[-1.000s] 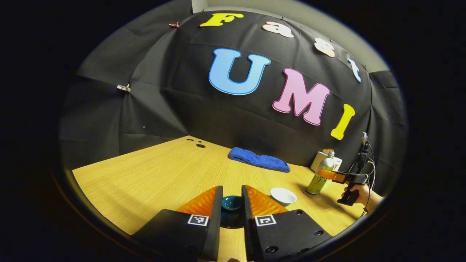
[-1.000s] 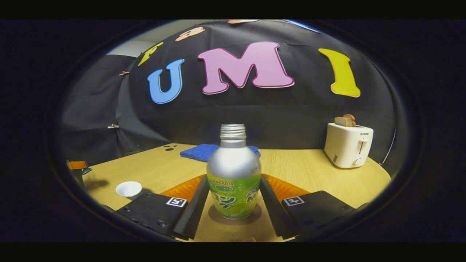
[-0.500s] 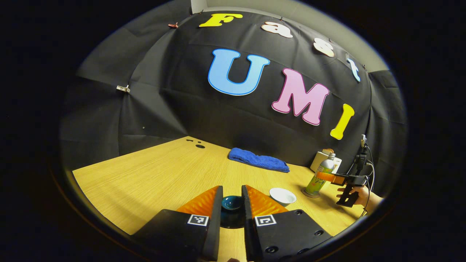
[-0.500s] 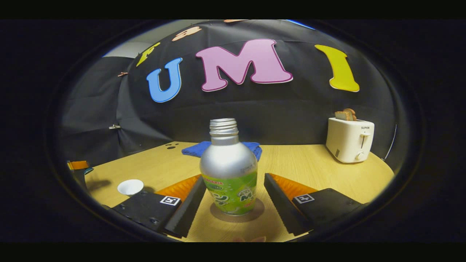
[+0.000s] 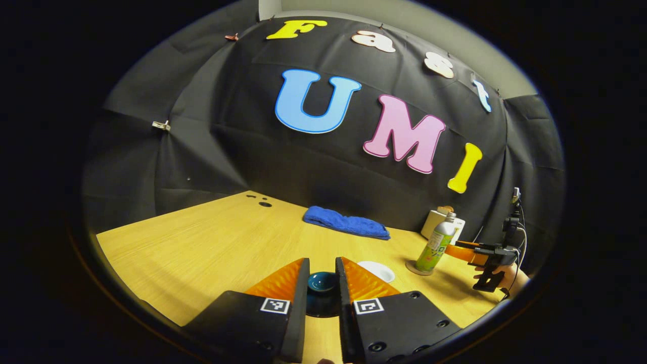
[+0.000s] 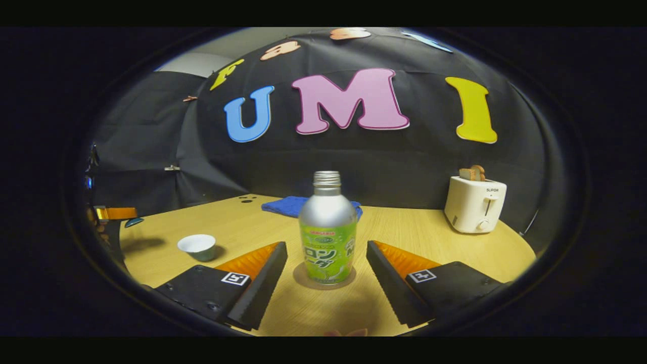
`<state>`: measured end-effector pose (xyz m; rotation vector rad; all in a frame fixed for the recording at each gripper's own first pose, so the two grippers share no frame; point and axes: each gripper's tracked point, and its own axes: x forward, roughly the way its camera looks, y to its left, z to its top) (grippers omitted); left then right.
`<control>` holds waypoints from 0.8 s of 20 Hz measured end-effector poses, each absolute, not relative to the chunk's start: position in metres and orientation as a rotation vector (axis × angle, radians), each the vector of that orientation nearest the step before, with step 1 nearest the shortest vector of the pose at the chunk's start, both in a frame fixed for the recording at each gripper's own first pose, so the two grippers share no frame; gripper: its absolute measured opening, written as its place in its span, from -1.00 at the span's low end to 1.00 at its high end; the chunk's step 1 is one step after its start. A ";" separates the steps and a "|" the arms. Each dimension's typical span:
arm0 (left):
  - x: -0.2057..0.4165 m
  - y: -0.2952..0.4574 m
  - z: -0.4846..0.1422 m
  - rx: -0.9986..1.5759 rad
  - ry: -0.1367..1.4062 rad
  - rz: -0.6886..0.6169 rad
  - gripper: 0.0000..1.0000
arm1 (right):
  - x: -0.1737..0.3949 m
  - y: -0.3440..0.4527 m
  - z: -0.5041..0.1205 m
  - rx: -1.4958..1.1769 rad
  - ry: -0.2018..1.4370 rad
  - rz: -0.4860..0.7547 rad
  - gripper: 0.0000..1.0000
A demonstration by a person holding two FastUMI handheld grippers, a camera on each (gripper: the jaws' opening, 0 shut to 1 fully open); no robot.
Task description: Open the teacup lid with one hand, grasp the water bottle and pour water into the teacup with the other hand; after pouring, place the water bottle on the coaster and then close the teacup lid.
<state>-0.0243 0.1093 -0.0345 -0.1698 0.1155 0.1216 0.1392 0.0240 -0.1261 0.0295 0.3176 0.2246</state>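
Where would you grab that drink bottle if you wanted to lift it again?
Grip the bottle around its straight, labelled lower body, coming in level from the front, as the open right gripper now faces it. It stands upright on the coaster, and the shoulder above tapers to a narrow neck, so fingers might slip there.

Left gripper view: low over the tabletop (image 5: 202, 253), facing the wall. Right gripper view: close behind the water bottle (image 6: 327, 237). Both show teacup (image 5: 376, 271), towel (image 6: 288, 206).

Left claw (image 5: 321, 275) clamped, right claw (image 6: 326, 265) agape
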 end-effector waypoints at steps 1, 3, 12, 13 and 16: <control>-0.020 0.096 -0.036 -0.175 0.112 0.095 -0.37 | 0.128 0.022 -0.117 0.001 0.290 0.209 0.95; -0.012 0.077 -0.040 -0.174 0.120 0.058 -0.36 | 0.110 0.019 -0.104 -0.027 0.256 0.169 0.94; 0.056 0.044 -0.046 -0.123 0.154 0.054 -0.36 | 0.053 0.012 -0.079 0.000 0.187 0.109 0.87; 0.065 0.042 -0.046 -0.111 0.158 0.058 -0.36 | 0.046 0.009 -0.077 0.001 0.181 0.111 0.88; 0.084 0.031 -0.056 -0.099 0.185 0.059 -0.36 | 0.037 0.002 -0.072 0.003 0.190 0.126 0.87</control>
